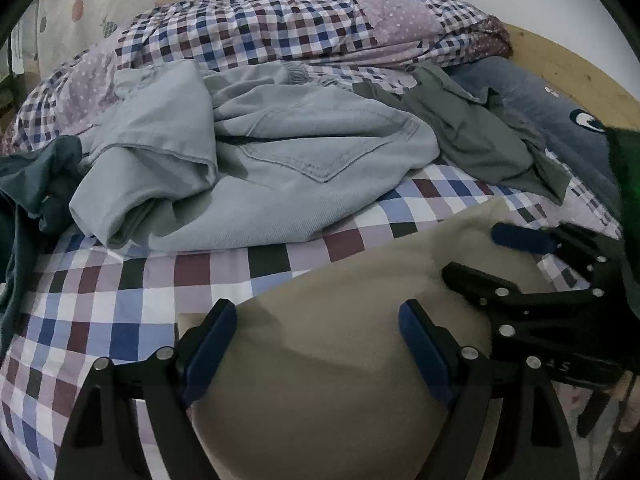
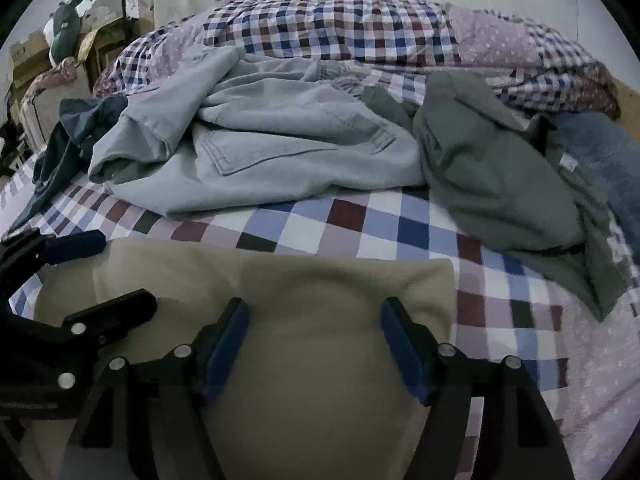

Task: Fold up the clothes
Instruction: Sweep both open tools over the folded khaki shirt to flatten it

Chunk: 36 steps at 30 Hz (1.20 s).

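We are hovering over the beige garment (image 1: 340, 360), which is lying flat on the checked bedsheet (image 1: 120, 292) at the near edge of the bed, and it is our landmark for everything else. The left gripper (image 1: 318, 344) is hanging above the beige cloth with its jaws standing wide apart, the blue pads (image 1: 212, 344) clear of each other and holding nothing. The right gripper (image 2: 314, 340) is doing the same beside it (jaws spread just as wide, nothing between them), and in the left view we are seeing it reaching in over the beige garment's right side.

Beyond the beige garment, across a strip of bare sheet, the light blue jeans (image 2: 260, 152) are sitting in a crumpled heap, a back pocket facing up. To the right of the jeans, and past the beige garment's far right corner, a grey-green garment (image 2: 492, 184) is slumping in loose folds, touching the jeans. On the jeans' other side a dark teal garment (image 1: 36, 184) is trailing off towards the bed's edge. Behind all of it the checked quilt (image 2: 328, 24) is lying bunched against the wall, and a blue plush cushion (image 1: 560, 120) is resting further right, behind the grey-green piece.
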{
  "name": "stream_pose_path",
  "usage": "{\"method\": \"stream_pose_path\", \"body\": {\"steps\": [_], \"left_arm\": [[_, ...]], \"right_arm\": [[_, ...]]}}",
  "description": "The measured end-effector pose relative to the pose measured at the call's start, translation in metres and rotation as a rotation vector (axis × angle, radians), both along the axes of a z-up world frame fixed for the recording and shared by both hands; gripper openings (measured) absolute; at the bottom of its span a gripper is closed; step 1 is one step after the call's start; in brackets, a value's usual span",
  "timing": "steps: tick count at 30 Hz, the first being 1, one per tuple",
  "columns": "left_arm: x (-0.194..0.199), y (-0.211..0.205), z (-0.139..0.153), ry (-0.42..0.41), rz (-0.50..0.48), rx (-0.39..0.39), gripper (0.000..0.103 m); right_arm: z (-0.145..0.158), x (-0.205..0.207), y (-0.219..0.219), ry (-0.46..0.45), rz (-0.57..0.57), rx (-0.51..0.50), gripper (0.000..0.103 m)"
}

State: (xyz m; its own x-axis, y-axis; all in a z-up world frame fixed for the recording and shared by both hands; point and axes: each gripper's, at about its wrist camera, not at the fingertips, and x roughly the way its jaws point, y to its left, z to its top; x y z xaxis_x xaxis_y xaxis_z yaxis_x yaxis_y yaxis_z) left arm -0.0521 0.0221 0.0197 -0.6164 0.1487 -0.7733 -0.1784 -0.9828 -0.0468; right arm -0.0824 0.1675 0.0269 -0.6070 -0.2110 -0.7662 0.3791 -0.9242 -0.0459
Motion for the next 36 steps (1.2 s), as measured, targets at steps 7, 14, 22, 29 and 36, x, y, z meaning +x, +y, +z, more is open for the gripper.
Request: {"method": "stream_pose_path", "body": {"steps": [7,14,22,29,36], "left_arm": [[0.003,0.000,0.001,0.017,0.008,-0.006,0.087],[0.019,-0.002,0.007,0.033,0.014,-0.024,0.087],[0.060,0.000,0.019,0.077,0.016,-0.057,0.087],[0.111,0.009,0.028,0.133,-0.016,-0.074,0.087],[0.164,0.022,0.020,0.101,-0.030,-0.067,0.087]], "right_arm": [[0.017,0.043,0.003,0.103,0.016,0.042,0.082],[0.017,0.065,0.006,0.101,0.012,0.071,0.083],[0.021,0.098,0.029,0.071,-0.030,0.039,0.083],[0.019,0.142,0.047,0.063,-0.084,0.076,0.083],[0.017,0.181,0.053,0.057,-0.084,0.127,0.083]]}}
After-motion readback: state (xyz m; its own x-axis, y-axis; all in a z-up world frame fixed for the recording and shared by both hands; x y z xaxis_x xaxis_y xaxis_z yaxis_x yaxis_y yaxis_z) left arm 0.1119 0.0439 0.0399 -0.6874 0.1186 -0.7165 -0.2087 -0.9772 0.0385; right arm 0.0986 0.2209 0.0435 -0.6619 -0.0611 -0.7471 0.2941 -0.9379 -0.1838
